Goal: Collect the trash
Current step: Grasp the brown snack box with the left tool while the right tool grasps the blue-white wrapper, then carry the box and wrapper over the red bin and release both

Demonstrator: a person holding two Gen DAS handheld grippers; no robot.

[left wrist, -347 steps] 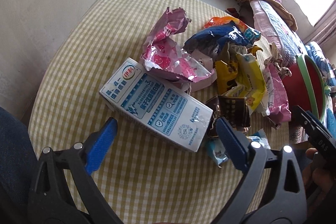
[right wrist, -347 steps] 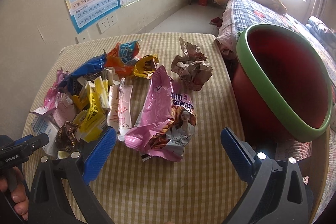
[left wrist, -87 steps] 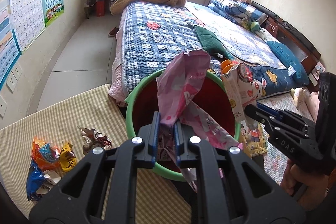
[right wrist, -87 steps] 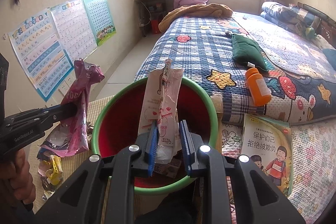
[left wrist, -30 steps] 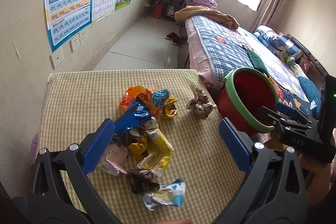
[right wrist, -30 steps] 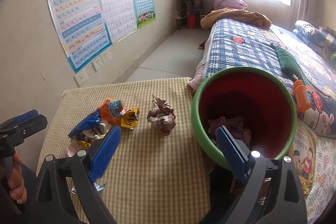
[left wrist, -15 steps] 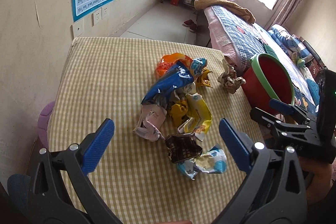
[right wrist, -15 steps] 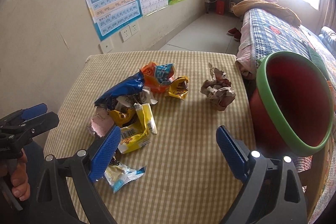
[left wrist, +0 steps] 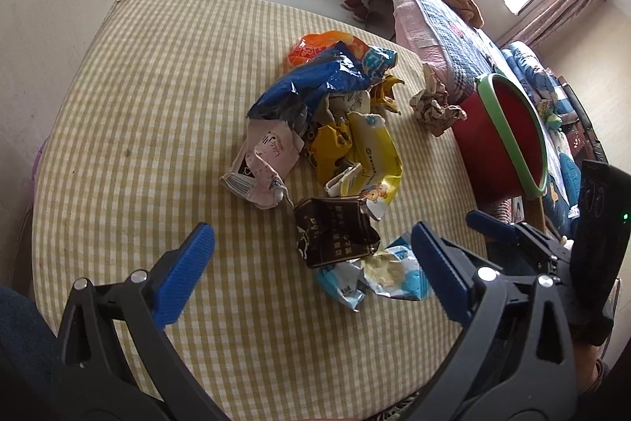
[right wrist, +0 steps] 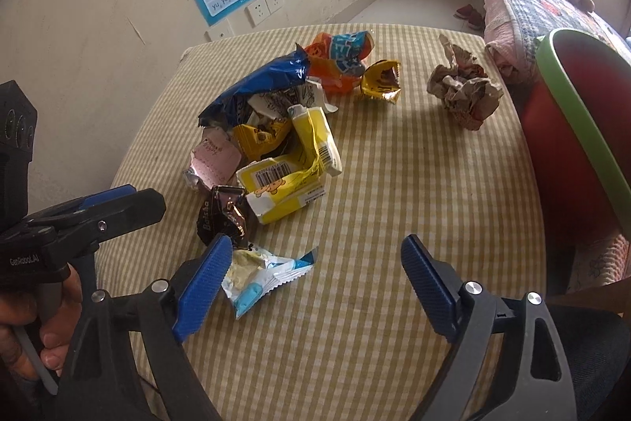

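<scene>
We hold the left gripper (left wrist: 311,263) with its blue jaws wide apart and nothing between them, above the yellow-and-white checked tabletop (left wrist: 138,113). The right gripper (right wrist: 315,271) has its jaws apart too, but they are closing, and only a white-and-light-blue torn snack packet (right wrist: 262,273) lies near its left jaw; it seems not to be pressed, though that jaw hides part of it. Beside the packet lies a dark brown shiny wrapper (left wrist: 335,235). Towards the middle of the tabletop is a heap with a yellow carton-like pack (right wrist: 295,176), a pink paper packet (left wrist: 260,164) and a blue foil bag (left wrist: 315,81). A crumpled brown paper ball (right wrist: 465,93) lies near the far right corner. A red bucket with a green rim (right wrist: 583,129) stands just past the right edge.
</scene>
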